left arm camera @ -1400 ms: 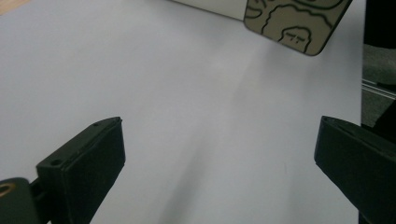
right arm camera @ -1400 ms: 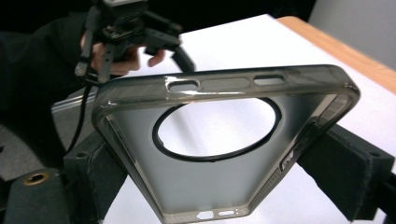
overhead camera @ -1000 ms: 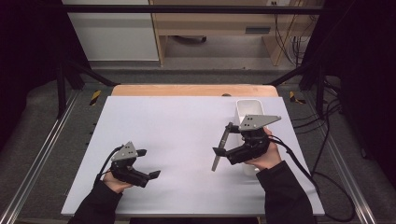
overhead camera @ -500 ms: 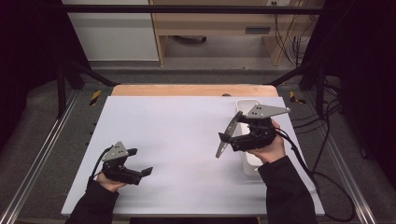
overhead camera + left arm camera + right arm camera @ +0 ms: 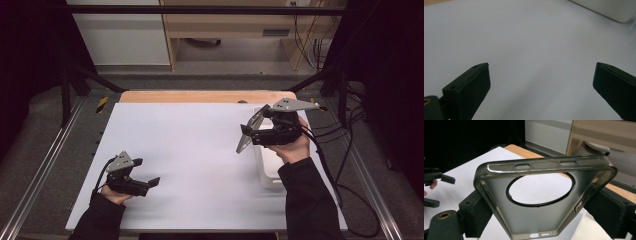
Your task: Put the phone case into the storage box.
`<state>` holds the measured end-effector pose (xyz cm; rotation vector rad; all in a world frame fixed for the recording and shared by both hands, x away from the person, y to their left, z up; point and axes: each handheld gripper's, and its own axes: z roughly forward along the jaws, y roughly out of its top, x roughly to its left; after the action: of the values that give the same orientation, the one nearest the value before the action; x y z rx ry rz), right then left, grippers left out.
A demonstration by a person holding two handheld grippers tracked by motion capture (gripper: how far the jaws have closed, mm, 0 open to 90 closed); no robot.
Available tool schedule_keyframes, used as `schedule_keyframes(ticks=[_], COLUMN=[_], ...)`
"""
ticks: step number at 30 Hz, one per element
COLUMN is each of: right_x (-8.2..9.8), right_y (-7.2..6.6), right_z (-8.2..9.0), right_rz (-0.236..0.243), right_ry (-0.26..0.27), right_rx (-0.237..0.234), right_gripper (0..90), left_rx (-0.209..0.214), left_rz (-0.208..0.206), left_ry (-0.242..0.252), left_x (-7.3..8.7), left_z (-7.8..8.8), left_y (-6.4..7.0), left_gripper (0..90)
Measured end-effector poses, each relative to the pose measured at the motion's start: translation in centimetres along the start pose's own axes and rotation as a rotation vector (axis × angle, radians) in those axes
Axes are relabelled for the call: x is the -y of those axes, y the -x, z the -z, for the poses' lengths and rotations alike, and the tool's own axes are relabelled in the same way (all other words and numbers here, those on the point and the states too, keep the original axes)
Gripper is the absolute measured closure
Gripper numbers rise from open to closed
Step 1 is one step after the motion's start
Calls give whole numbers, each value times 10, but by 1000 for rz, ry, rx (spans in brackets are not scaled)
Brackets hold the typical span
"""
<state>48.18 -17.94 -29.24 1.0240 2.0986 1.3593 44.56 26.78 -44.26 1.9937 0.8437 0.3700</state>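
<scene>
Case point(image 5: 544, 202) light, bendy, likely slick | we clamp its long edges in right gripper point(image 5: 250, 136), 2 o'clock | left gripper point(image 5: 150, 184) agape, empty, 8 o'clock

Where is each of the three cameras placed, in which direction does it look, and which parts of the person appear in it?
High view: above the person's side, looking forward and down on the white table; both forearms, left hand-held gripper, right hand-held gripper.
Left gripper view: rides the left hand-held gripper, looking low across the table between its open jaws.
Right gripper view: rides the right hand-held gripper, looking at the phone case it clamps.
Shared: high and left gripper views both show the white tray.
</scene>
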Motion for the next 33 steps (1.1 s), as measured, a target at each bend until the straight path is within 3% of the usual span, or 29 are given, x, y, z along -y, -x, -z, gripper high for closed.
schedule_keyframes(ticks=[15,33], right_x=[-12,-18], right_y=[30,67], right_z=[0,-26], right_rz=[-50,-114], right_ry=[9,-26], right_rx=[130,271], right_gripper=[128,129], left_rx=[-3,-1], left_rz=[-5,-22], left_ry=[3,-1], left_x=[2,2], left_z=[-1,-2], left_y=[-2,-3], left_gripper=[7,7])
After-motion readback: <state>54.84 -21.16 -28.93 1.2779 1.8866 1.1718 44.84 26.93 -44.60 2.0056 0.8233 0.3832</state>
